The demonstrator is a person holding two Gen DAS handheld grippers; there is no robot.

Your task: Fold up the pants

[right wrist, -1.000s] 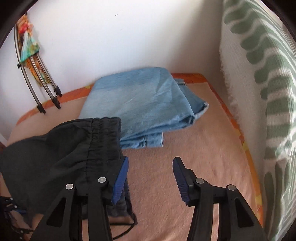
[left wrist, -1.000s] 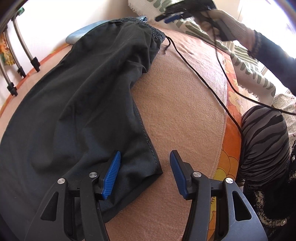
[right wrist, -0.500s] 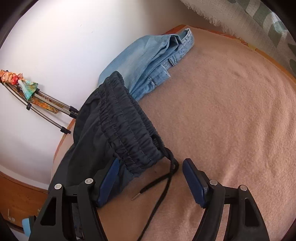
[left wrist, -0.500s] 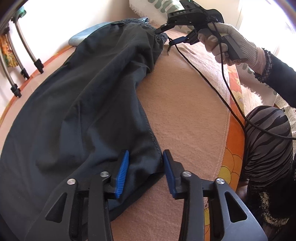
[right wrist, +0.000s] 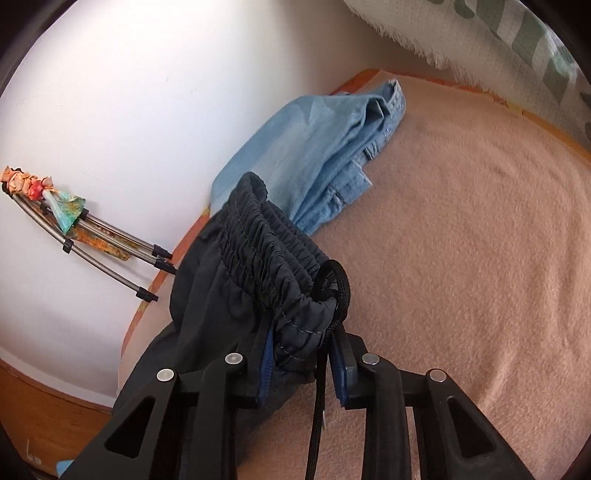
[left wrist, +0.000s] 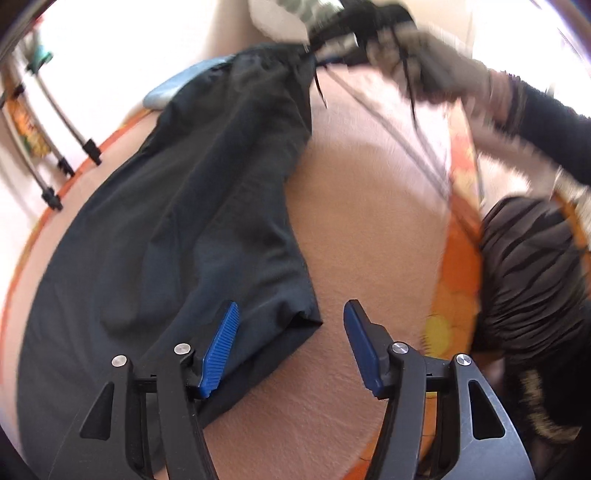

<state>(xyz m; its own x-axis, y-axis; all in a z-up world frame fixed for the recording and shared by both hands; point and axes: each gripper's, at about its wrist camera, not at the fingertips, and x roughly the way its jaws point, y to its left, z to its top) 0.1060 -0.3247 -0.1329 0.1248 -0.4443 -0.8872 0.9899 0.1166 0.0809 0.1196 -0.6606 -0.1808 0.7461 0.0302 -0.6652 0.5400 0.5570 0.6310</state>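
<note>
Black pants (left wrist: 184,229) lie lengthwise on the pink blanket (left wrist: 369,229). My left gripper (left wrist: 291,310) hovers over the near hem corner (left wrist: 295,314); its jaws are opening and the blue pads stand apart from the cloth. At the far end my right gripper (left wrist: 354,22), blurred and held by a gloved hand, is at the waistband. In the right wrist view the right gripper (right wrist: 303,350) is closing: the bunched elastic waistband (right wrist: 273,266) sits between its pads, pinched at the corner. The black drawstring (right wrist: 321,387) hangs down beside the right finger.
Folded blue jeans (right wrist: 314,147) lie against the white wall beyond the waistband. Metal rods (right wrist: 110,243) lean on the wall at the left. A white and green patterned throw (right wrist: 517,48) borders the bed. A person's striped knee (left wrist: 535,266) is by the orange bed edge.
The left gripper narrowed around the hem corner, then widened again. The right gripper rolled, came down to the waistband corner and narrowed on it from a wide gap.
</note>
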